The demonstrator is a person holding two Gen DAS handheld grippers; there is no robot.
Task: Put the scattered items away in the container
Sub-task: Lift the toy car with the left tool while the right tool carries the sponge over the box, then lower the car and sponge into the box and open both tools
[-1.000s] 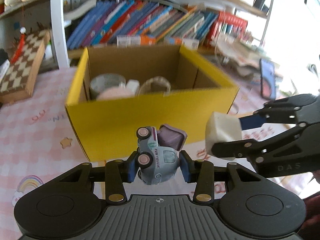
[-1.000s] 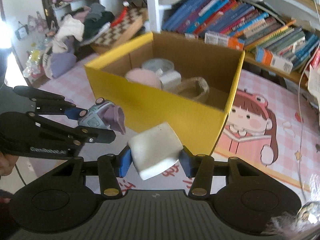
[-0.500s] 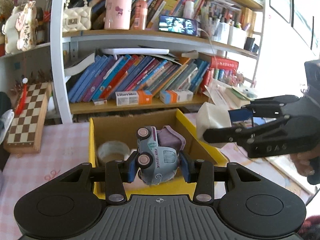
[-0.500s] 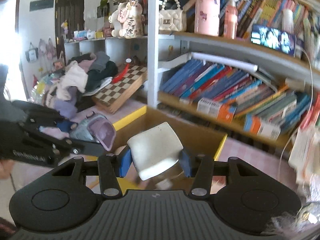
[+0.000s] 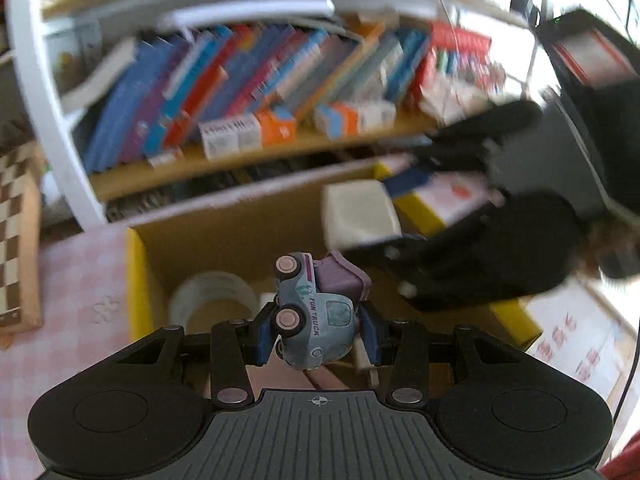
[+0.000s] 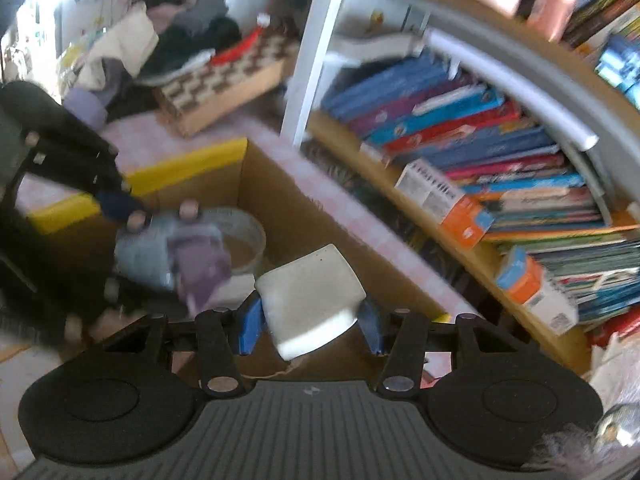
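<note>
right, my left gripper (image 5: 318, 336) is clamped on the toy truck (image 5: 316, 312), which stands on end: its long axis runs away from the camera, cab toward me, purple bed pointing up and forward, wheels facing left. it hangs over the open yellow box (image 5: 136, 276), above the tape roll (image 5: 212, 296) inside. my right gripper (image 6: 310, 320) pinches the white block (image 6: 312, 300) by its sides, broad face tilted up, also over the box. bookshelf (image 6: 480, 184) behind; frames blurred.
</note>
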